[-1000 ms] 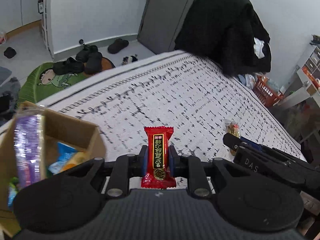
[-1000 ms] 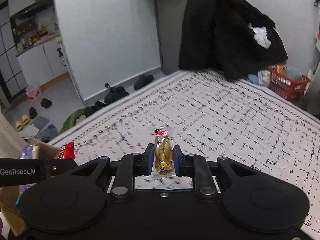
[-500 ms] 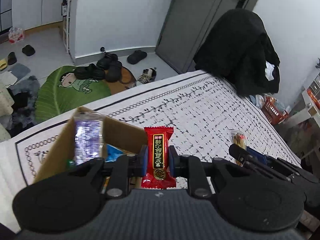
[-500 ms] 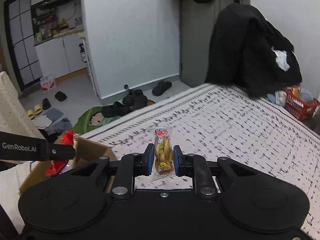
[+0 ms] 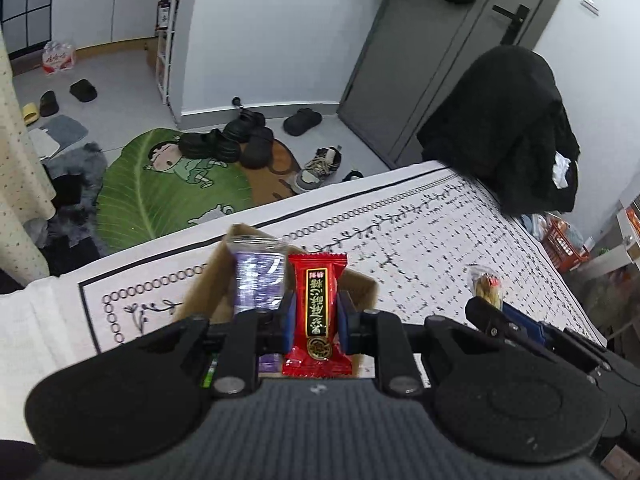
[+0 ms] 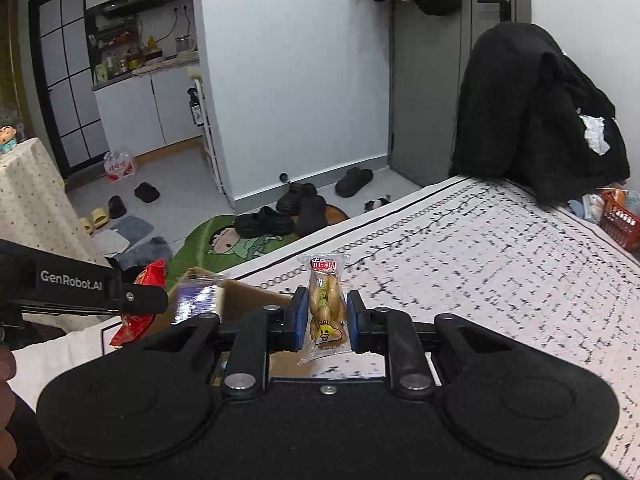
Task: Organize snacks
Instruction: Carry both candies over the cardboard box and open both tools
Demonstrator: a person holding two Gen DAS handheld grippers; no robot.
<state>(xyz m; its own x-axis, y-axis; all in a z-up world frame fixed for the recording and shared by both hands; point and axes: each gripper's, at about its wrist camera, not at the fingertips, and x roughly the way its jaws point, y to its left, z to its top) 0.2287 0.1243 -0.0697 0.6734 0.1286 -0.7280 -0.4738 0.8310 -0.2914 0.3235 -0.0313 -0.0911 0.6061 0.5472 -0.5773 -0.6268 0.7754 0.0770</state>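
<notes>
My left gripper (image 5: 316, 316) is shut on a red candy packet (image 5: 317, 312), held upright above the open cardboard box (image 5: 362, 286). A purple snack packet (image 5: 259, 276) stands in the box. My right gripper (image 6: 323, 316) is shut on a clear packet of yellow-brown snacks (image 6: 326, 308), just right of the box (image 6: 248, 300). In the right wrist view the left gripper's red packet (image 6: 138, 308) hangs at the left over the box. In the left wrist view the right gripper's packet (image 5: 486, 284) shows at the right.
The box sits near the corner of a bed with a white black-patterned cover (image 6: 500, 280). A black coat (image 6: 532, 120) hangs at the far bed end. Shoes and a green leaf mat (image 5: 160, 192) lie on the floor. A red basket (image 6: 620, 224) is at right.
Both grippers have moved left toward the box with their packets still gripped. The box has come from the left edge to directly under the left gripper.
</notes>
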